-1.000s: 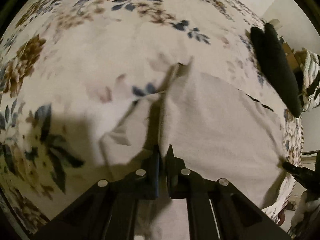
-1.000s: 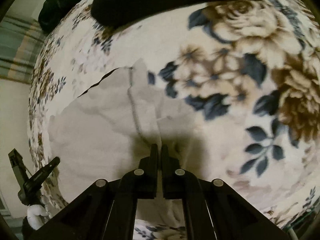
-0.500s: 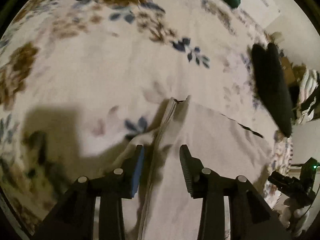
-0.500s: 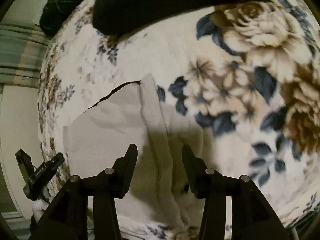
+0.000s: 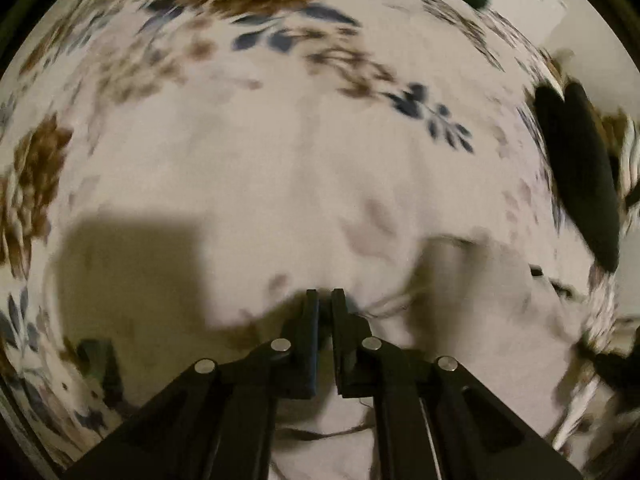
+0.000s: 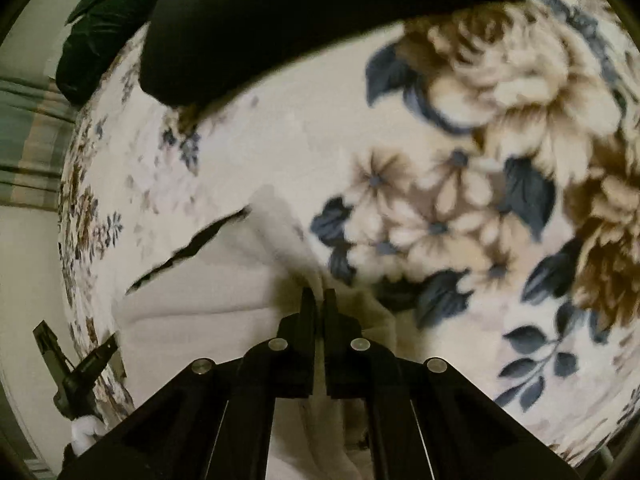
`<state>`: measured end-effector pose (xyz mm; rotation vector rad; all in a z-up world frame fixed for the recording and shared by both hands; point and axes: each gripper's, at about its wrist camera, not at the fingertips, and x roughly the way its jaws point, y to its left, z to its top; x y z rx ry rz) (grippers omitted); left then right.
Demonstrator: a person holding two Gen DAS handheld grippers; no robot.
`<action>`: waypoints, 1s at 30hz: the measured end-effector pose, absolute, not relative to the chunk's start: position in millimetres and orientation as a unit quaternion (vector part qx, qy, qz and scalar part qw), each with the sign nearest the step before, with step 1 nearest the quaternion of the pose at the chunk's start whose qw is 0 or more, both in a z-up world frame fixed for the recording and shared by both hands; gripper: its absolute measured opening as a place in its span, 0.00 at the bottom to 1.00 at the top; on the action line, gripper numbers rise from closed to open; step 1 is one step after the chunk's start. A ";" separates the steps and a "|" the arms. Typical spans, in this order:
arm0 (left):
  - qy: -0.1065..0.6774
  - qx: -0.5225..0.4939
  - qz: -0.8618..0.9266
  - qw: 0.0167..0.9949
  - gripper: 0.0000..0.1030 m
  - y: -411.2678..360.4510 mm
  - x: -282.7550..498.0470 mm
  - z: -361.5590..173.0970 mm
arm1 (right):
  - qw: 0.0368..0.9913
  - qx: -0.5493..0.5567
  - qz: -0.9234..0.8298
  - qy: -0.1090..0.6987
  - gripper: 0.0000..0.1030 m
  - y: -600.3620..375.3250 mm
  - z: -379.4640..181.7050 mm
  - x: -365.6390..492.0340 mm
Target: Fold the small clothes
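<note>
A big bed blanket [image 6: 280, 152] with brown flowers and blue leaves fills both views. A long black cushion [image 6: 320, 16] lies across the far end of the bed in the right view, with a dark green one [image 6: 100, 32] beside it. In the left view the black cushion [image 5: 576, 176] sits at the right edge.

A small pale grey garment [image 6: 208, 300] lies flat on the blanket. In the left view the garment [image 5: 500, 320] is low and to the right, and it is blurry.

The right gripper [image 6: 319, 300] has its fingers squeezed together on a raised fold at the garment's right edge. The cloth bunches up just past the tips.

The left gripper [image 5: 325, 300] has its fingers pressed nearly together at the garment's left edge. A thin bit of cloth seems to sit between them, but the blur makes it hard to be sure.
</note>
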<state>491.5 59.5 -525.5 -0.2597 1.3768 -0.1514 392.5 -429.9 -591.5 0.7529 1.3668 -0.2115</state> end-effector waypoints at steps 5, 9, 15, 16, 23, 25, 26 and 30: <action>0.618 -0.154 -0.082 0.767 0.23 70.3 473.5 -490.0 | 0.690 0.367 -0.045 0.622 0.19 -429.2 -584.3 385.7; 0.608 -0.212 -0.097 0.759 0.63 71.3 434.9 -472.9 | 0.708 0.366 -0.029 0.603 0.55 -428.5 -557.7 352.6; 0.627 -0.177 -0.112 0.750 0.62 18.7 442.9 -500.0 | 0.716 0.361 -0.025 0.597 0.55 -422.7 -558.2 350.1; 0.629 -0.161 -0.115 0.752 0.62 6.7 450.8 -505.4 | 0.721 0.357 -0.023 0.593 0.55 -422.1 -559.7 356.2; 0.614 -0.059 -0.147 0.773 0.05 -32.9 477.4 -525.2 | 0.736 0.284 -0.053 0.613 0.07 -416.0 -589.4 420.0; 0.600 -0.071 -0.148 0.783 0.04 -23.6 474.9 -514.9 | 0.753 0.271 -0.050 0.597 0.04 -411.2 -579.1 422.2; 0.593 -0.075 -0.148 0.788 0.04 -18.6 472.7 -508.9 | 0.764 0.265 -0.043 0.587 0.04 -407.6 -570.5 421.6; 0.582 -0.092 -0.126 0.798 0.04 5.6 467.2 -495.4 | 0.786 0.237 -0.028 0.570 0.04 -395.9 -549.8 419.7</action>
